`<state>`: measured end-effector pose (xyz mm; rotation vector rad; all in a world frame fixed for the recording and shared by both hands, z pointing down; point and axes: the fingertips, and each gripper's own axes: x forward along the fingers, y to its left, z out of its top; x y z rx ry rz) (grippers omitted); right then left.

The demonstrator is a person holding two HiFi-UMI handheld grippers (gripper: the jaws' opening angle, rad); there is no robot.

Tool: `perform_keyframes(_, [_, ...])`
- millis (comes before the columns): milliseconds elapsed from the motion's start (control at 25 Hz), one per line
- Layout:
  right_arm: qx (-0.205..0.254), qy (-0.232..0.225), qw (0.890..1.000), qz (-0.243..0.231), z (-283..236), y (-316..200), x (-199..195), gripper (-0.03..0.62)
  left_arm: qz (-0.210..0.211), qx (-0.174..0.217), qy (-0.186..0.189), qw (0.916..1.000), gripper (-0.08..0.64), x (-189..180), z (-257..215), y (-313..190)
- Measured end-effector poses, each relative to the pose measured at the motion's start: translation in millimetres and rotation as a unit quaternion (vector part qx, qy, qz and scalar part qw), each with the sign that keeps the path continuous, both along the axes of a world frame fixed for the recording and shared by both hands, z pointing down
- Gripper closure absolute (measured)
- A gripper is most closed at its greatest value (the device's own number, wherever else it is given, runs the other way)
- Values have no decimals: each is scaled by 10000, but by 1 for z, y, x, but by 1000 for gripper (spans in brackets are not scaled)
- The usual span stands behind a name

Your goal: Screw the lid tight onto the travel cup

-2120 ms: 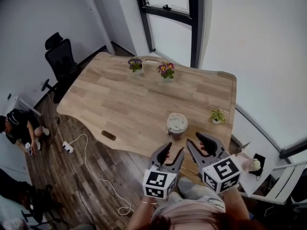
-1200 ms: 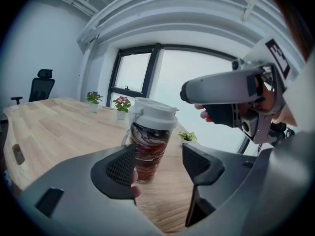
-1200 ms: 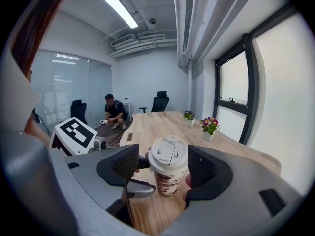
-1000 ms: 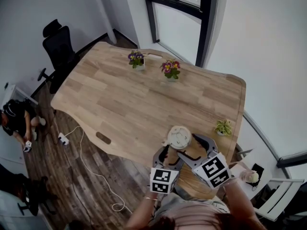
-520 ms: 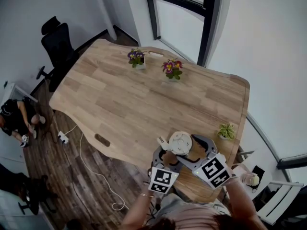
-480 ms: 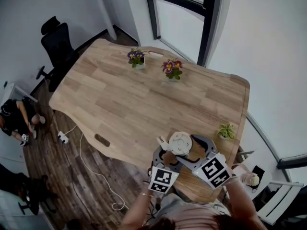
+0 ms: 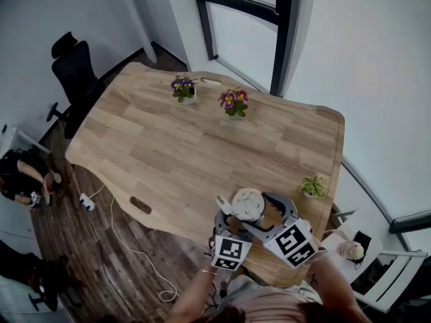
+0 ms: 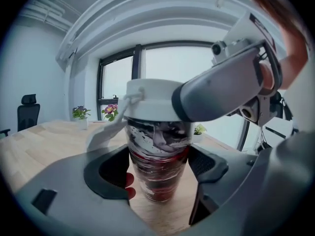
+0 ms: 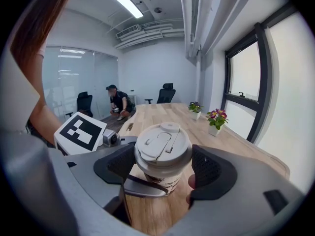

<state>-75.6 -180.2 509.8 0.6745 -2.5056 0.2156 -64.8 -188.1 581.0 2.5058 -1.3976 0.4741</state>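
The travel cup stands upright near the front edge of the wooden table, its white lid on top. My left gripper reaches round the patterned cup body below the lid. Its jaws have just been opening, and the pads sit close on either side without pressing. My right gripper comes in higher, its jaws flanking the lid. They too have just been opening and stand beside the lid's rim. The cup's base is hidden in the head view.
Two flower pots stand at the table's far side, and a small green plant is just right of the cup. A black chair, a crouching person and a floor cable are to the left.
Both grippers came from off the table's front edge to either side of the cup. Over the last half second the left one shifted slightly and rolled; the cup stayed put.
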Motion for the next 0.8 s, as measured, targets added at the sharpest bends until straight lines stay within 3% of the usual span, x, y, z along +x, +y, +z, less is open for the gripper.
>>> perform_keyframes(240, [46,-169,9970,753,0,1,1,262,-623,62,5,9980,212,-1,-2,0])
perform_keyframes(320, [47,-263,9957,886,0,1,1,262,-615,63,21,9981,212,-2,-2,0])
perform_keyframes(480, [104,-440,9969,641,-7,2,4,262,96,-66,11,9999,212,0,1,2])
perform_keyframes(640, [34,-153,9999,56,0,5,6,258,865,-246,-121,9959,212,2,3,5])
perform_keyframes(800, [-32,-155,9999,-23,4,5,3,258,1192,-318,-194,9922,212,2,3,7])
